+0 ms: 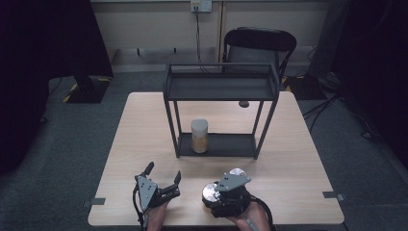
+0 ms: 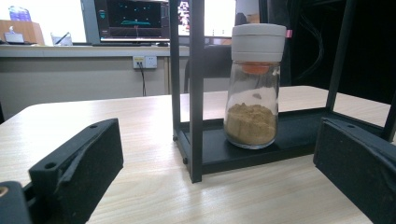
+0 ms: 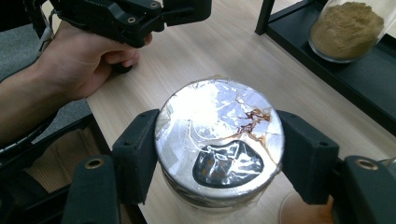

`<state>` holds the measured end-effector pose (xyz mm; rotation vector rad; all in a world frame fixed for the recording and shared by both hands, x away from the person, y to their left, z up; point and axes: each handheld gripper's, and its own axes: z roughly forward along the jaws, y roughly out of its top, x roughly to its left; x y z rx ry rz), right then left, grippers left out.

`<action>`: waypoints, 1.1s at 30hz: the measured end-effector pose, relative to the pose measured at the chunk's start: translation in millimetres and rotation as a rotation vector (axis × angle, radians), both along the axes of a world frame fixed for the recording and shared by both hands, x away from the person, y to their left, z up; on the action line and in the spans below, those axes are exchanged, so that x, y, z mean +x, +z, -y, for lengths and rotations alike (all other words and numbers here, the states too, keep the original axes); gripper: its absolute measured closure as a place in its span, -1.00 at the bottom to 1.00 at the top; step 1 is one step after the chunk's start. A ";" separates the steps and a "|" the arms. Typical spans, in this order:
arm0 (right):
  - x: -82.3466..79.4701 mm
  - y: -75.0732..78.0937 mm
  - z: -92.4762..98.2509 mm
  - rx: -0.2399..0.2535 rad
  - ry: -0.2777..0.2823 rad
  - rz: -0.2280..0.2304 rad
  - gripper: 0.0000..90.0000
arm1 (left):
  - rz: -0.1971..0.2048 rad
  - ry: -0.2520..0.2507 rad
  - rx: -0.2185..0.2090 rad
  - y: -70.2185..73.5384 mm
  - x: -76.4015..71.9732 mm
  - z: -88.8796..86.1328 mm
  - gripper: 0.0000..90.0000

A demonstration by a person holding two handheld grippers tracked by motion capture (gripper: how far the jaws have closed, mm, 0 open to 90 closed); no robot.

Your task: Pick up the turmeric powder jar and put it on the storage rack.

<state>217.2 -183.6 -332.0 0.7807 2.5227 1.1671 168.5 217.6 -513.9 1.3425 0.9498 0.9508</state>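
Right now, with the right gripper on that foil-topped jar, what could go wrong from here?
1. The right gripper clamps the jar near its top; the rounded wall could slip between the pads.
2. The foil seal is already torn and stained, so tilting may spill the contents.
3. If the jar goes onto the rack, it could knock the spice jar or a post. The left gripper stands open, away.

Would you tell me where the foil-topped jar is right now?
The foil-topped jar is clamped in the right gripper at the table's near edge in the high view, right of the left gripper and in front of the rack.
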 end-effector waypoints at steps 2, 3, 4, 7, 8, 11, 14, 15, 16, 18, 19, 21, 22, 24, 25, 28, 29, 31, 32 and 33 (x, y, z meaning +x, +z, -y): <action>0.3 1.0 -0.1 0.000 -0.002 0.002 -0.23 | -0.001 0.000 0.000 0.1 0.1 0.0 -0.98; 0.7 1.6 0.0 0.001 -0.002 0.003 -0.23 | -0.001 0.000 -0.001 0.1 0.1 0.0 -0.98; 0.8 2.3 -0.1 0.004 -0.003 0.004 -0.23 | -0.001 0.000 0.000 0.1 0.1 0.0 -0.98; 3.2 4.5 -0.7 0.004 0.003 0.000 -0.23 | 0.000 0.000 0.000 0.0 0.0 0.0 -0.98; 4.3 5.0 -0.9 0.004 0.005 -0.002 -0.23 | 0.000 0.000 0.000 0.0 0.0 0.0 -0.98; 5.8 6.1 -2.3 0.003 0.009 -0.005 -0.23 | -0.001 -0.002 0.002 0.3 0.3 -0.3 -0.98; 7.2 7.6 -3.9 0.000 0.011 -0.004 -0.23 | 0.000 -0.001 0.000 0.0 0.1 -0.1 -0.98; 7.8 8.3 -4.3 -0.001 0.012 -0.004 -0.23 | 0.000 -0.001 0.000 0.0 0.1 -0.1 -0.98; 8.2 8.9 -4.8 -0.002 0.012 -0.005 -0.23 | 0.000 -0.001 0.000 0.0 0.1 -0.1 -0.98; 9.1 10.6 -6.3 -0.004 0.009 -0.006 -0.23 | 0.000 -0.001 0.000 0.0 0.0 0.0 -0.98; 9.4 11.0 -6.6 -0.004 0.007 -0.004 -0.23 | 0.001 -0.001 0.000 -0.1 0.0 0.0 -0.98; 11.8 12.6 -6.8 -0.002 0.008 -0.006 -0.23 | 0.001 -0.001 0.001 -0.1 -0.1 0.0 -0.98; 12.8 13.4 -7.0 -0.001 0.006 -0.008 -0.23 | 0.002 -0.001 0.000 -0.3 -0.1 0.0 -0.98; 14.7 15.4 -8.0 -0.002 0.003 -0.008 -0.23 | 0.001 -0.001 0.000 -0.2 -0.1 0.0 -0.97; 15.6 15.9 -8.2 -0.002 0.004 -0.006 -0.23 | 0.001 -0.001 0.000 -0.2 -0.1 0.0 -0.98; 17.6 18.8 -10.5 -0.003 0.003 -0.004 -0.23 | 0.003 -0.001 0.000 -0.4 -0.2 0.0 -0.98; 17.9 19.8 -11.6 -0.005 0.004 -0.003 -0.23 | 0.003 -0.002 0.000 -0.5 -0.3 -0.1 -0.98; 19.8 21.5 -13.2 -0.008 0.005 -0.007 -0.23 | 0.003 -0.002 0.001 -0.4 -0.2 0.0 -0.97; 20.7 22.2 -13.8 -0.009 0.006 -0.007 -0.23 | 0.002 -0.001 0.001 -0.4 -0.2 0.0 -0.98; 21.6 23.0 -14.6 -0.011 0.005 -0.010 -0.23 | 0.003 -0.001 0.001 -0.4 -0.2 0.0 -0.97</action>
